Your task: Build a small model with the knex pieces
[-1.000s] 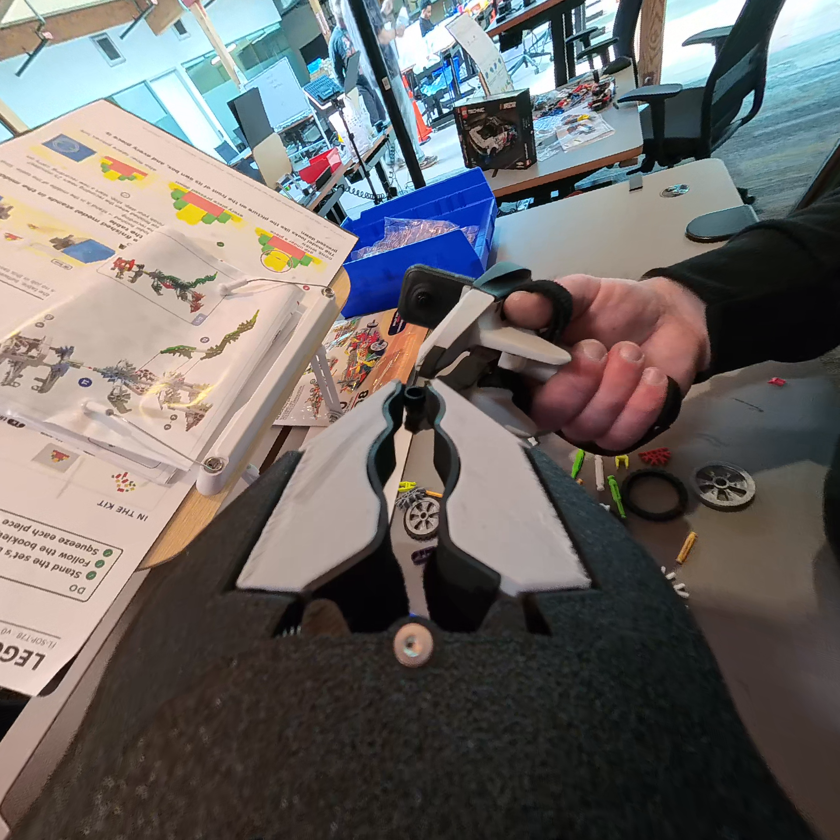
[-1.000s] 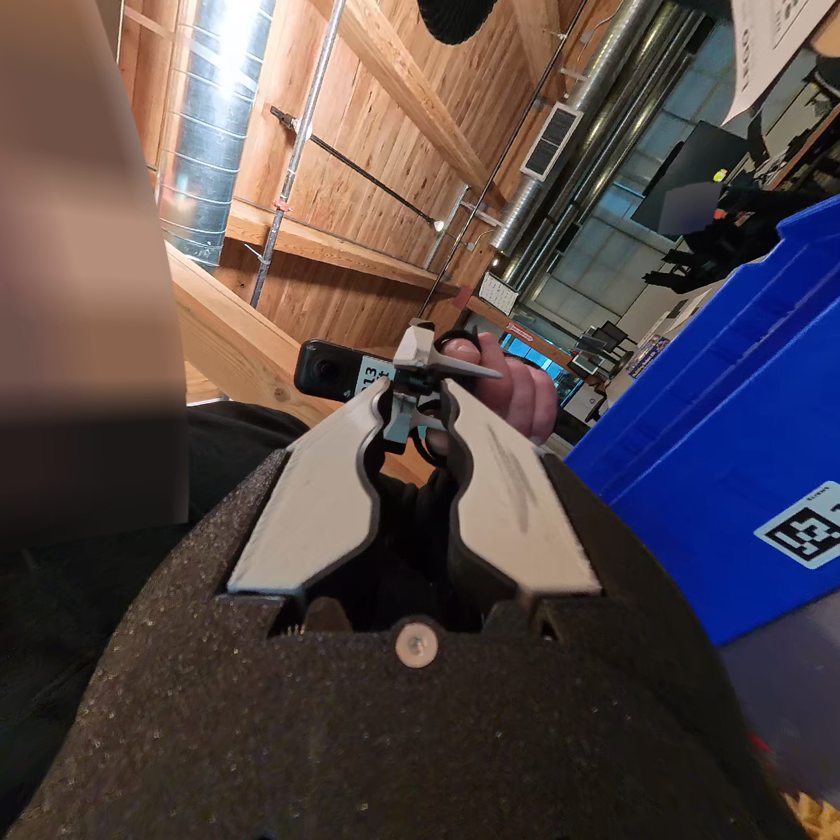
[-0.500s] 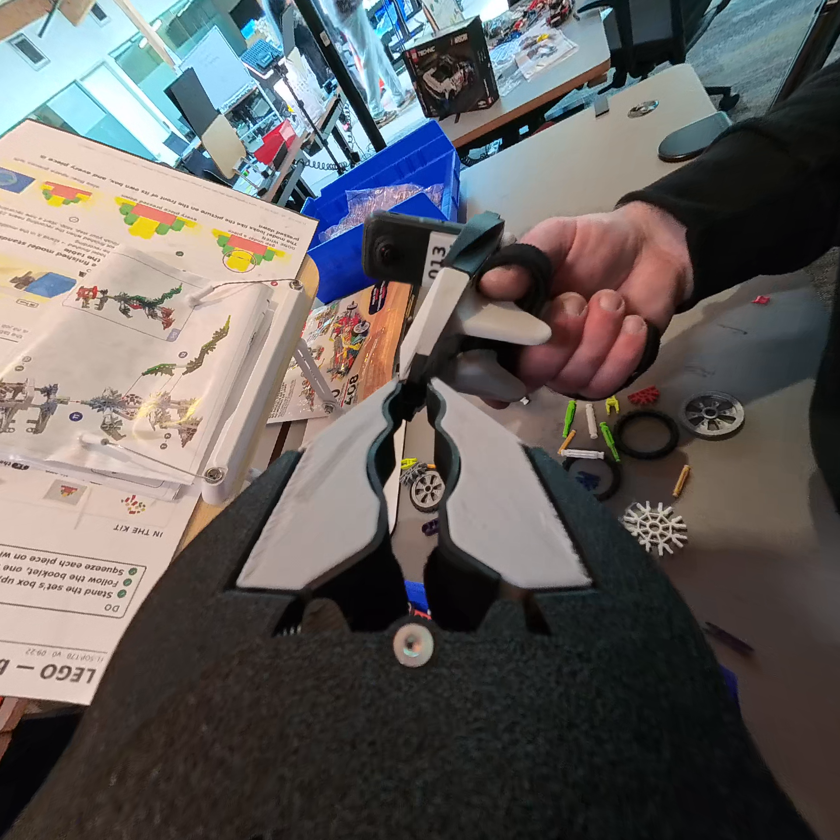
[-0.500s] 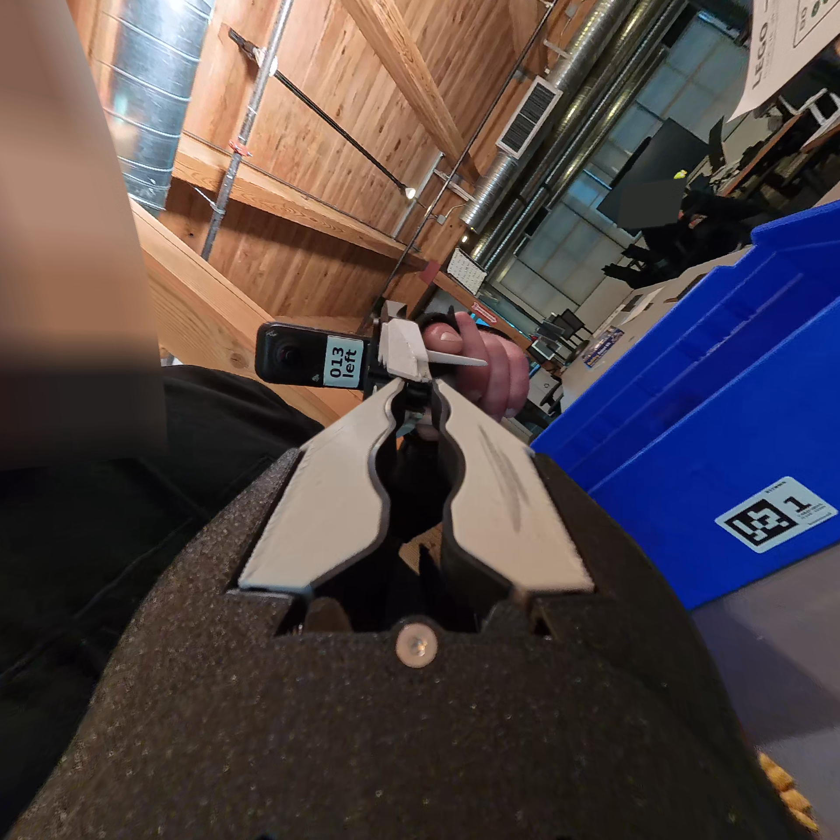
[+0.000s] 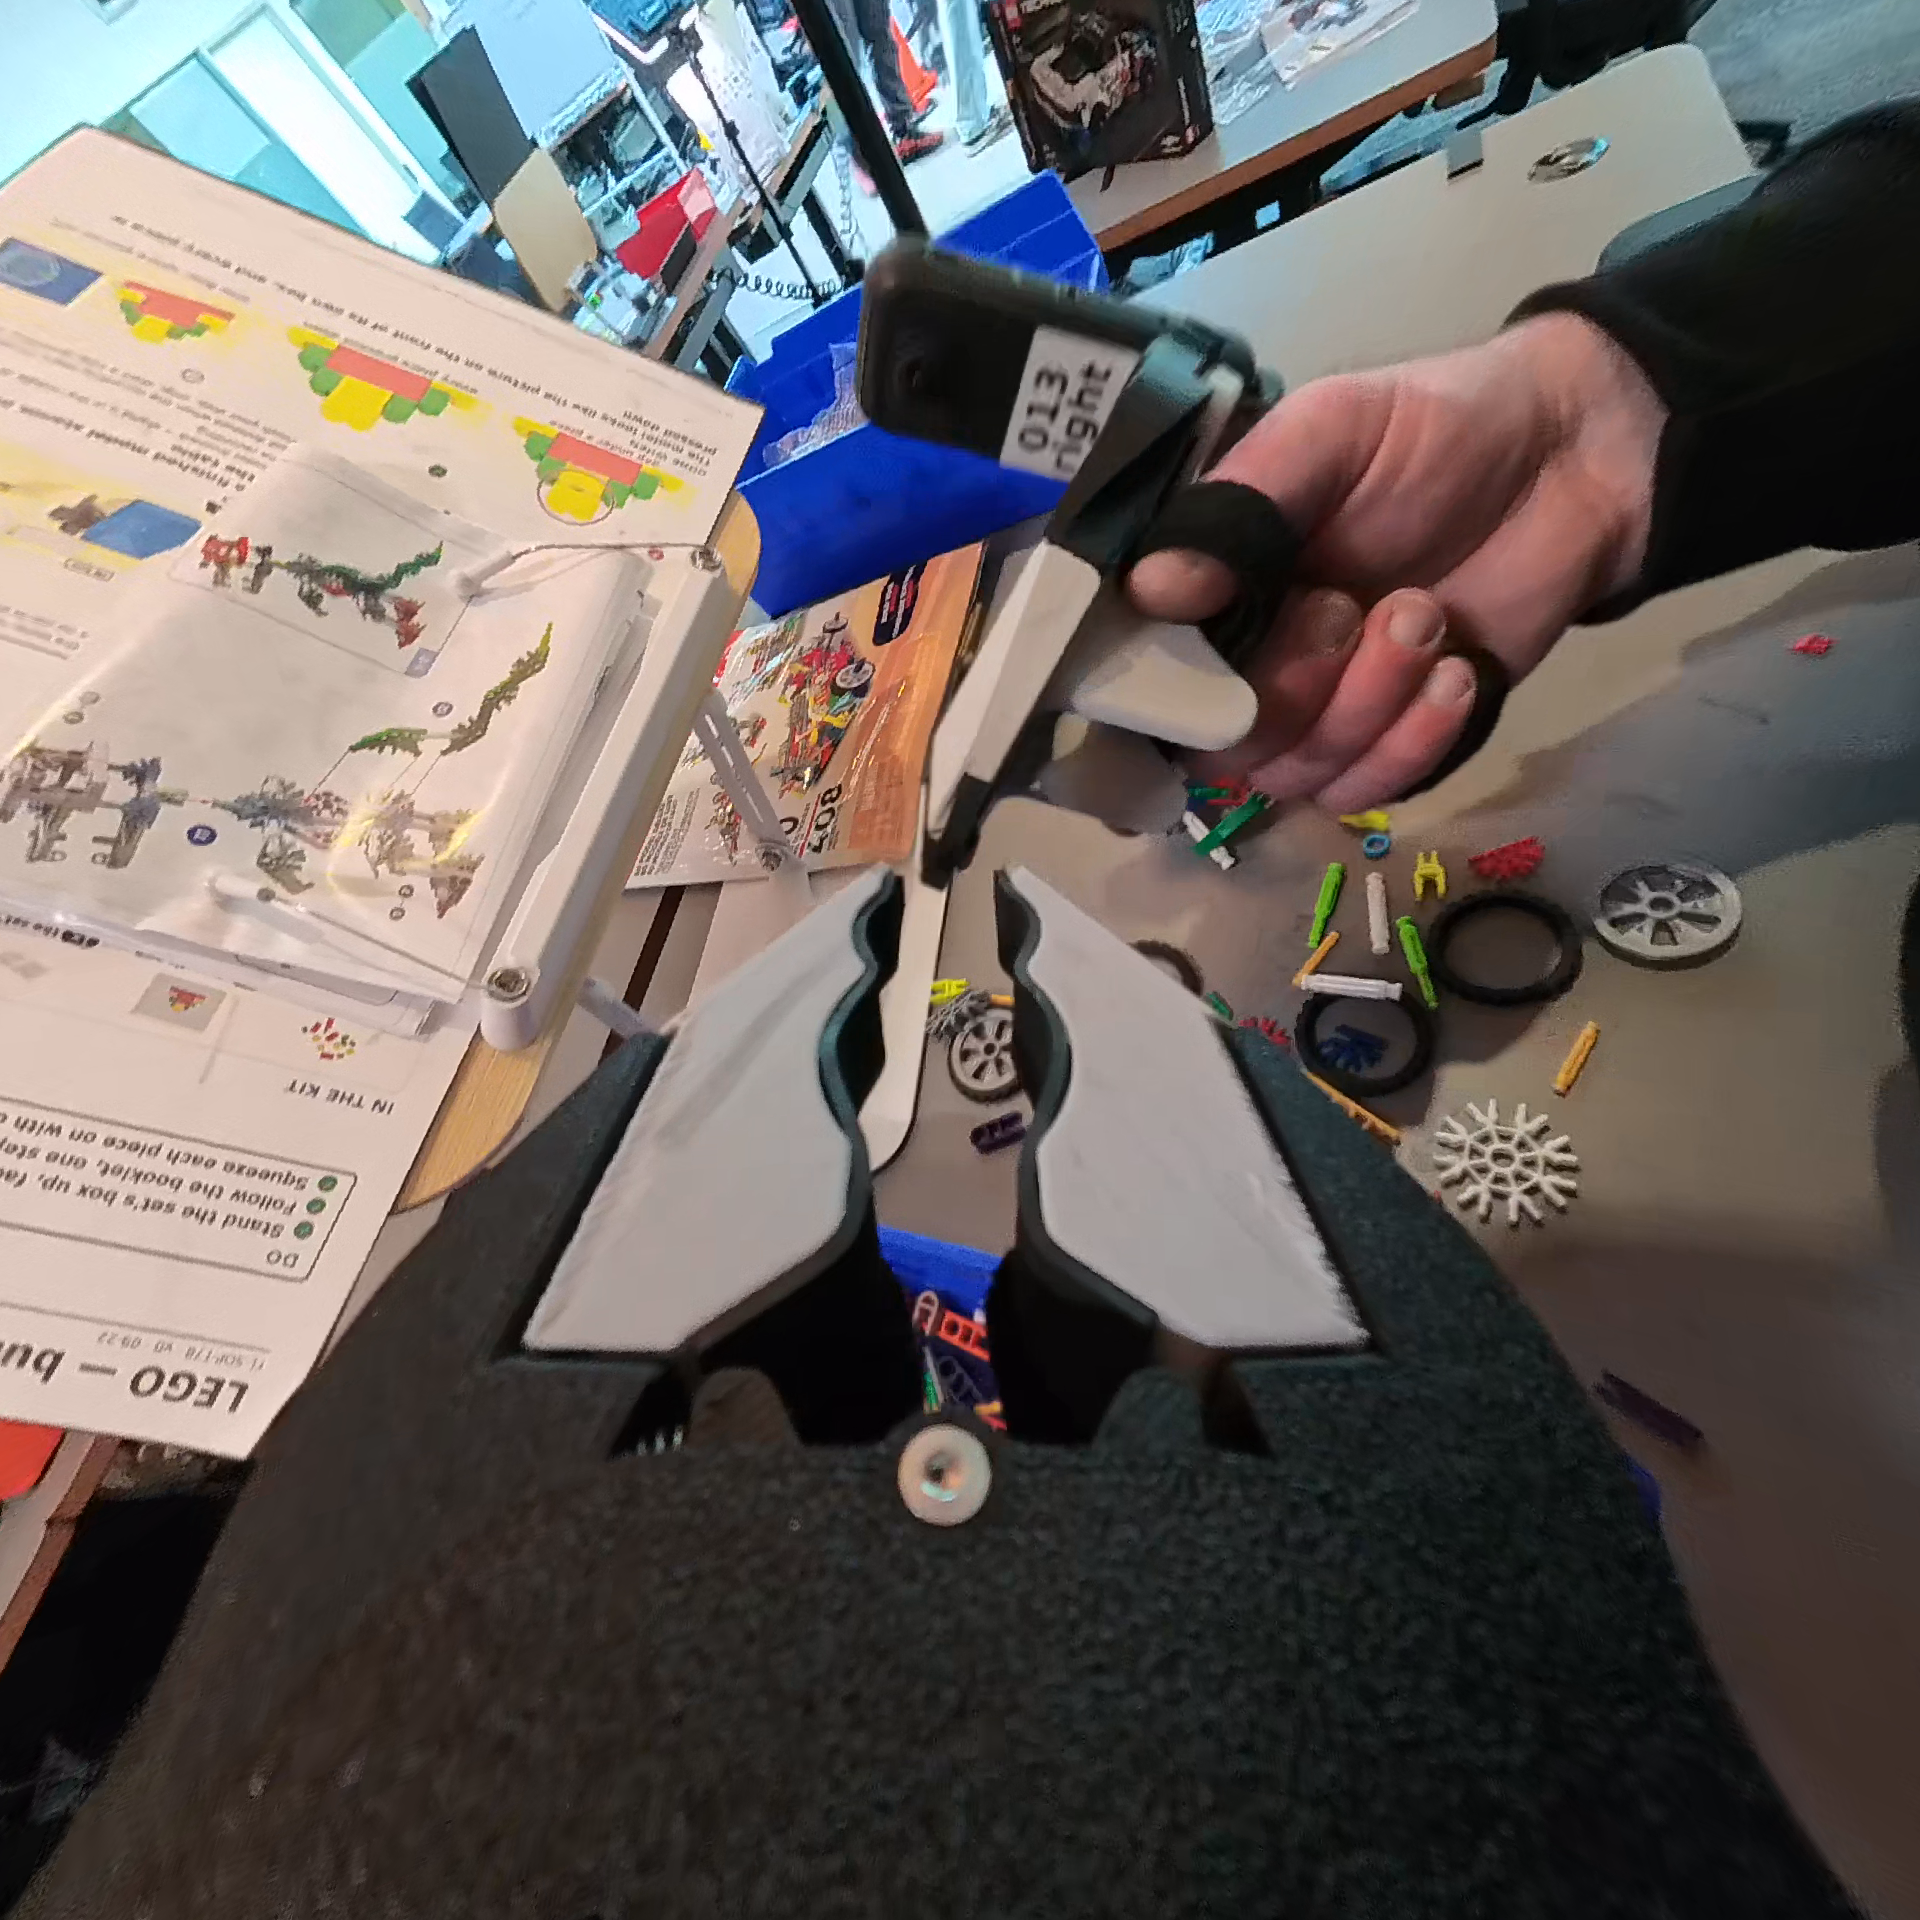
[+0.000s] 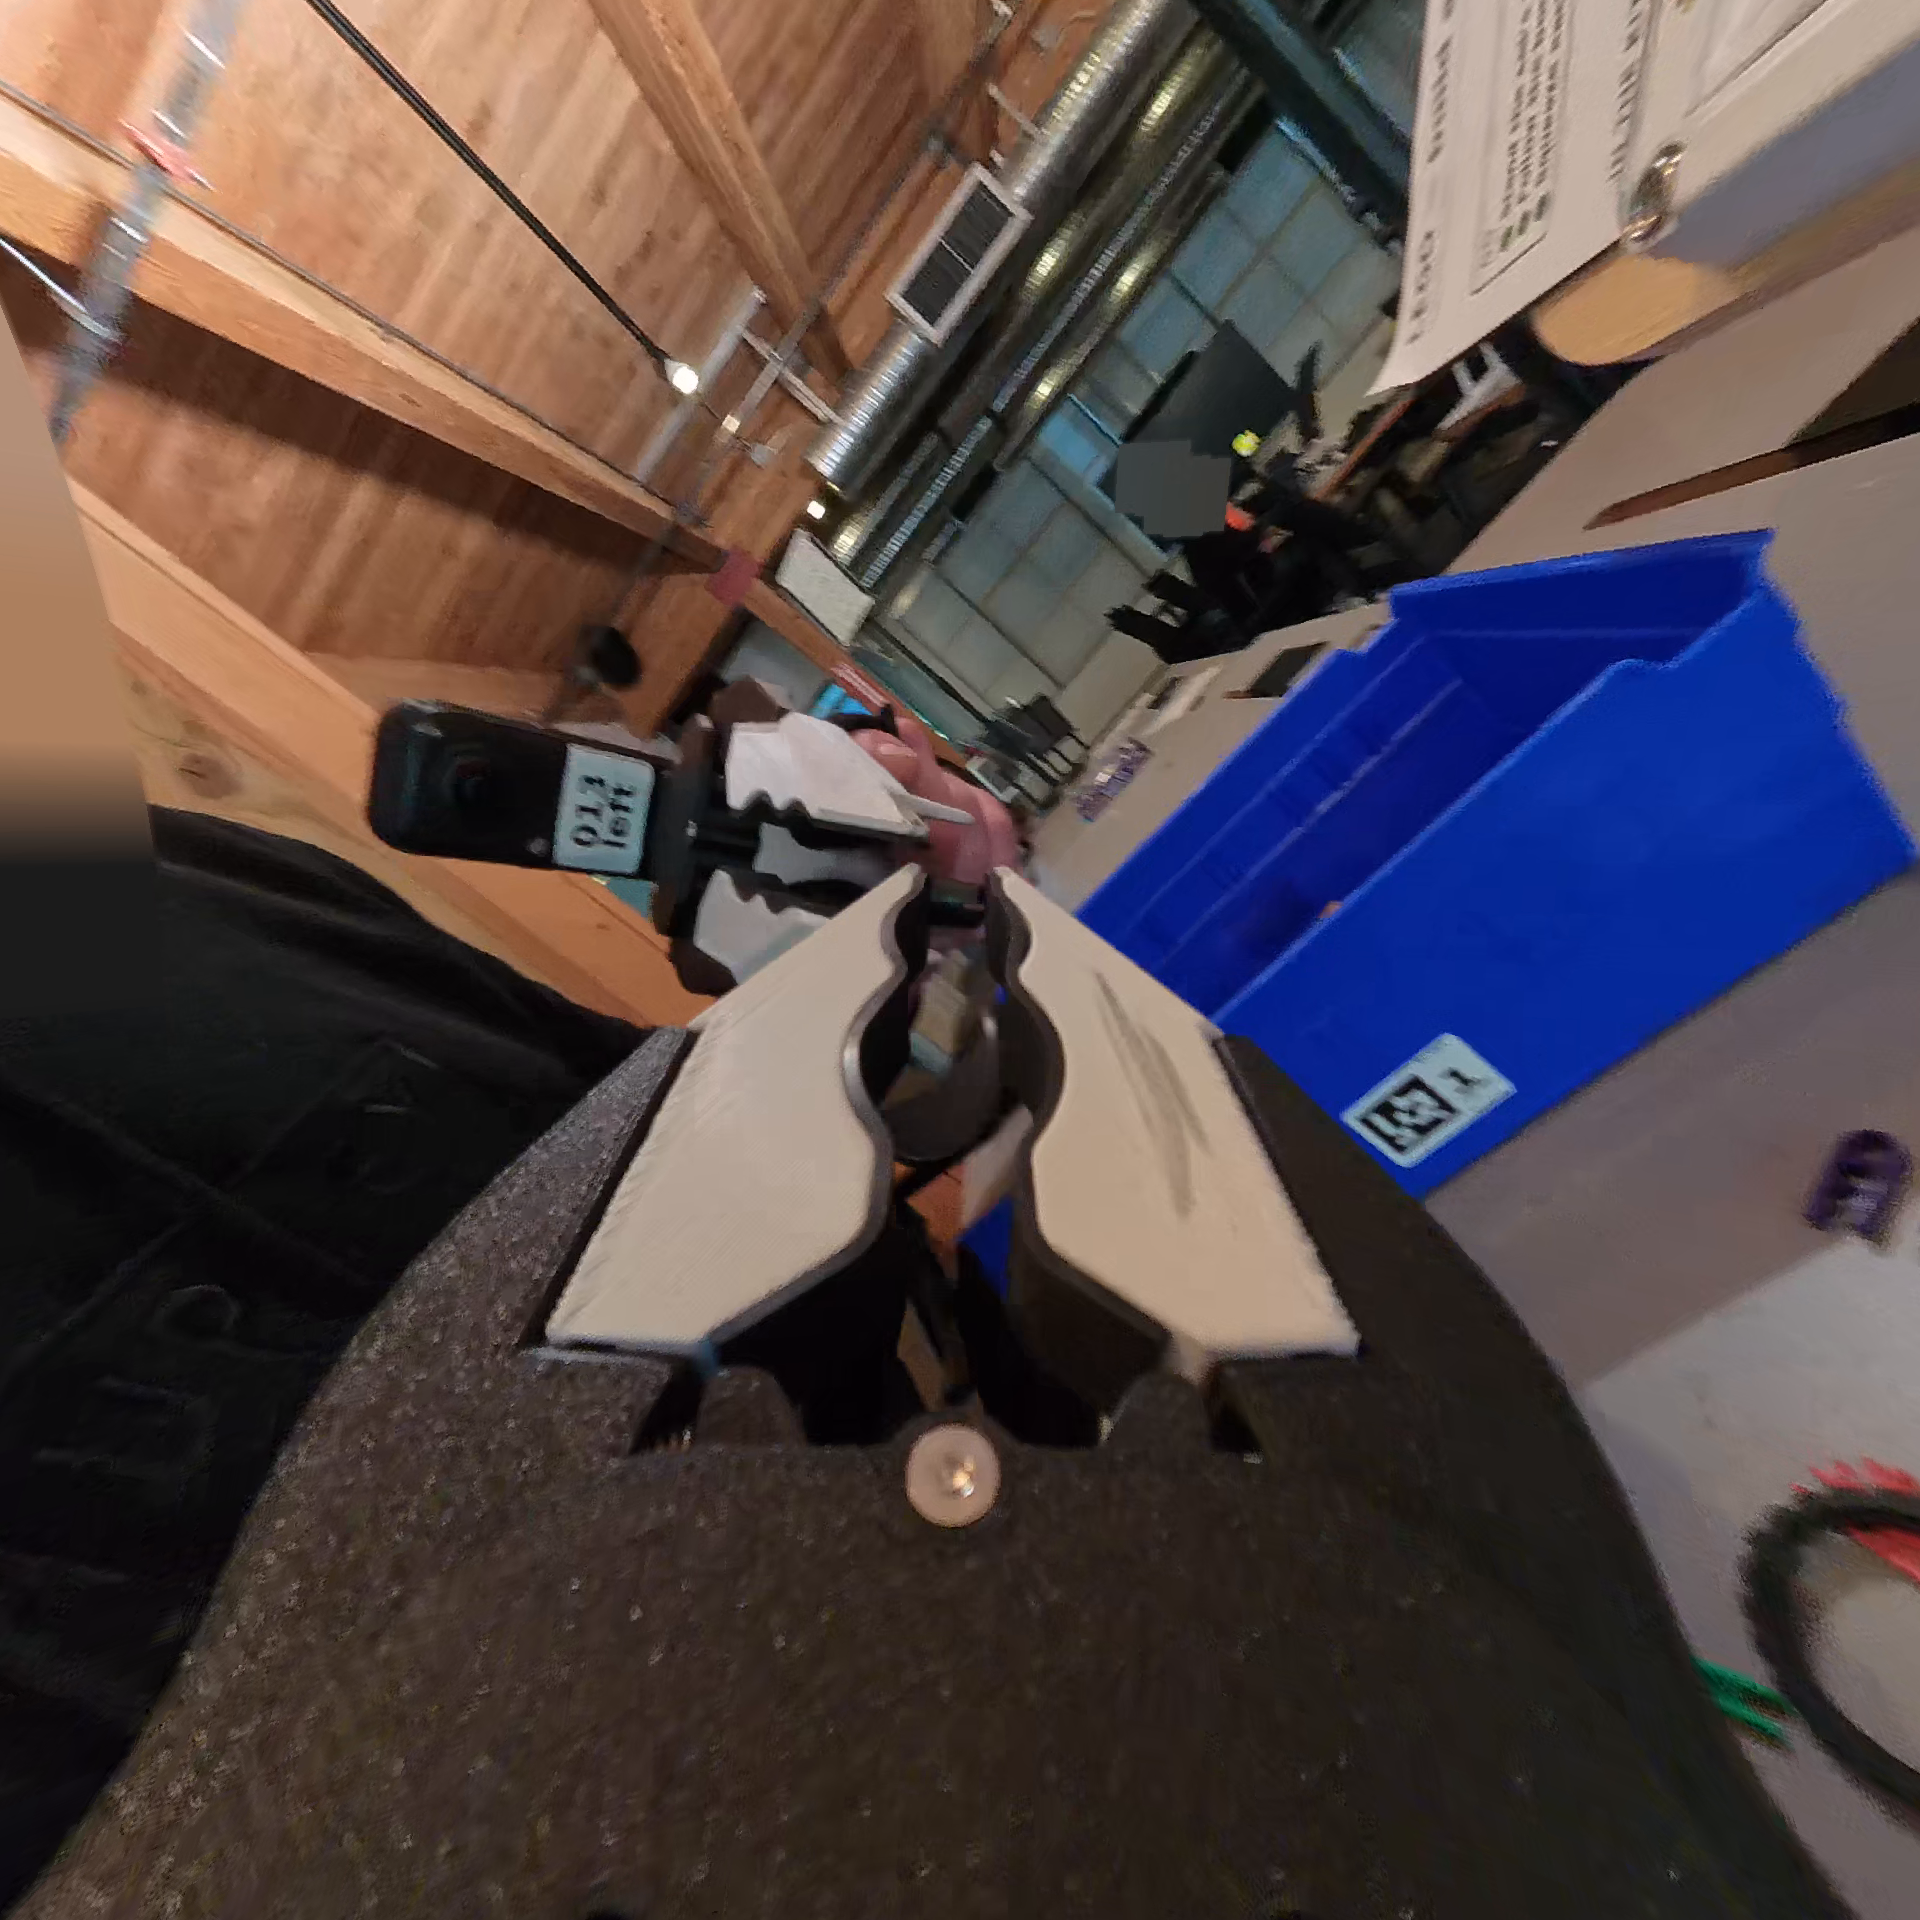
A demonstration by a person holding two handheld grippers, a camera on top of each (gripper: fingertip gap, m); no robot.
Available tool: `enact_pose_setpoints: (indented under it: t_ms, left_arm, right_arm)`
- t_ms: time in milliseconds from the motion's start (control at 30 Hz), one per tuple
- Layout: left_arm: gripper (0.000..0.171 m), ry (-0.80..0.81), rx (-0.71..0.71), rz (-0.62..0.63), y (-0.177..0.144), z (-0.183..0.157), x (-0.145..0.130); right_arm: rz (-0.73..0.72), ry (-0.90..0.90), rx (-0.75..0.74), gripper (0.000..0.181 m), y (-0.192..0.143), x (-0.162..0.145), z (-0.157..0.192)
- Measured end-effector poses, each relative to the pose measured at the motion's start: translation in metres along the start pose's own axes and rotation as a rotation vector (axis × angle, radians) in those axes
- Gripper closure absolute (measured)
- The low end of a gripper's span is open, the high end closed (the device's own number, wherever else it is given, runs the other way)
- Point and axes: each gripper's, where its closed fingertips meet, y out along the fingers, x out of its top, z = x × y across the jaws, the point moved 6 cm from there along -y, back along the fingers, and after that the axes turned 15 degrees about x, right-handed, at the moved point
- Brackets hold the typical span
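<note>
While the left gripper hovered above the grey worktop, its fingers stood slightly apart with nothing between them, so it was released and empty. Just beyond its tips hung the right gripper, held by a hand in a black sleeve and pointing steeply downward, its tips almost meeting those of the left one. From its own view the right gripper also showed a narrow gap between its tips and grasped nothing. Beneath the two lay scattered construction-toy parts: a small grey wheel, two black tyres, a grey wheel hub, a white snowflake-shaped connector, and short green, yellow and white rods. To the left an instruction booklet stood propped on a white stand, with a printed sheet below it. A blue bin sat behind, beside an orange leaflet. In the right wrist view a blue bin with a square marker label stood nearby.
</note>
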Motion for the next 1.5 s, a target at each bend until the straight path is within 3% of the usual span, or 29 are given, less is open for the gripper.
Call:
enact_pose_setpoints:
  t_ms: [233, 400, 667, 900, 1167, 1500]
  left_arm:
    - [0.156, 0.012, 0.028, 0.151, -0.006, 0.001, -0.031]
    - [0.156, -0.042, 0.074, 0.229, -0.018, 0.009, -0.05]
    - [0.155, -0.097, 0.165, 0.484, -0.056, 0.036, -0.097]
    - [0.153, -0.151, 0.167, 0.707, -0.078, 0.036, -0.135]
    - [0.153, -0.218, 0.123, 0.813, -0.079, 0.023, -0.152]
    - [0.149, -0.358, 0.165, 0.886, -0.059, 0.019, -0.166]
  right_arm:
    - [0.359, -0.219, -0.432, 0.172, -0.021, -0.015, -0.028]
    - [0.601, -0.325, -0.613, 0.172, -0.029, -0.032, -0.043]
    - [0.843, -0.39, -0.687, 0.171, -0.022, -0.06, -0.058]
    - [0.971, -0.447, -0.725, 0.171, -0.016, -0.073, -0.07]
    - [1.07, -0.489, -0.792, 0.171, -0.018, -0.079, -0.084]
    - [1.132, -0.456, -0.819, 0.17, -0.027, -0.09, -0.092]
